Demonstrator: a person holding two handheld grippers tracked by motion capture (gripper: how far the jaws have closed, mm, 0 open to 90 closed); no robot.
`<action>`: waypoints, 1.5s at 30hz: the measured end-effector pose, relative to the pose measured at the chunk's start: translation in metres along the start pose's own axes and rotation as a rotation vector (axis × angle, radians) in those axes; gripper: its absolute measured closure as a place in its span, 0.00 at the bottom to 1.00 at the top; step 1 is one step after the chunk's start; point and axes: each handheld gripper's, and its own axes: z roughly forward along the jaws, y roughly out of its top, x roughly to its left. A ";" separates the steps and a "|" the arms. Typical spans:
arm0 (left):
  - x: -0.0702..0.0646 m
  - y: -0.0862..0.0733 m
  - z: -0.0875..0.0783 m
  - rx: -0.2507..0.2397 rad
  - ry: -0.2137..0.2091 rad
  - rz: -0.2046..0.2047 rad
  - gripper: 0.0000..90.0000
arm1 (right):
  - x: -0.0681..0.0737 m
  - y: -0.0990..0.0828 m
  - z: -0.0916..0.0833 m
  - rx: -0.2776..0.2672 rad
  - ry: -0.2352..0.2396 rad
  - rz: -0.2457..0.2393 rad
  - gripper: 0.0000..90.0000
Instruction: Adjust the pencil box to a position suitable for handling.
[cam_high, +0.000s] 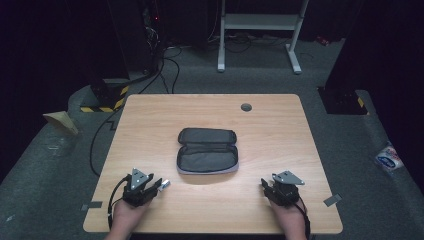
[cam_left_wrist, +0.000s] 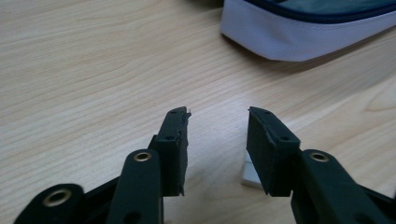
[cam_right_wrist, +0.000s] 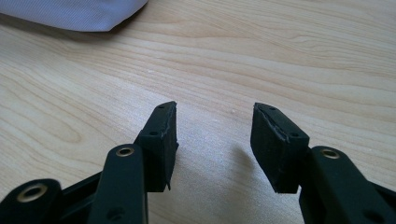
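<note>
We could read no brand, label or writing on anything on the table (cam_high: 150, 210); the blue print on a wrapper (cam_high: 389, 159) lying on the floor to the right was too small to make out.

We held the left gripper (cam_high: 159, 185) at the near left of the table, the hand (cam_high: 127, 217) coming in from the bottom edge of the high view, the jaws pointing forward and a little toward the middle. In the left gripper view (cam_left_wrist: 217, 140) its jaws stood apart with bare wood between them, and a small white block (cam_left_wrist: 250, 173) lay on the wood partly behind the right-hand jaw; whether it touched the jaw we could not tell.

We held the right gripper (cam_high: 264, 186) at the near right, low over the wood. In the right gripper view (cam_right_wrist: 214, 140) its jaws stood apart with nothing between them.

The pencil case (cam_high: 207, 151) lay open at the table's middle, ahead of both grippers and between them, apart from each.
</note>
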 end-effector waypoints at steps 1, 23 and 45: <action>-0.001 0.000 -0.001 -0.009 -0.010 -0.012 0.62 | 0.001 0.000 0.000 0.003 0.000 0.003 0.56; -0.016 -0.005 0.015 0.066 -0.068 0.048 0.69 | -0.001 0.001 0.002 0.024 0.019 0.025 0.55; -0.012 -0.003 0.012 0.026 -0.076 0.016 0.81 | -0.001 0.003 0.006 0.060 0.041 0.029 0.52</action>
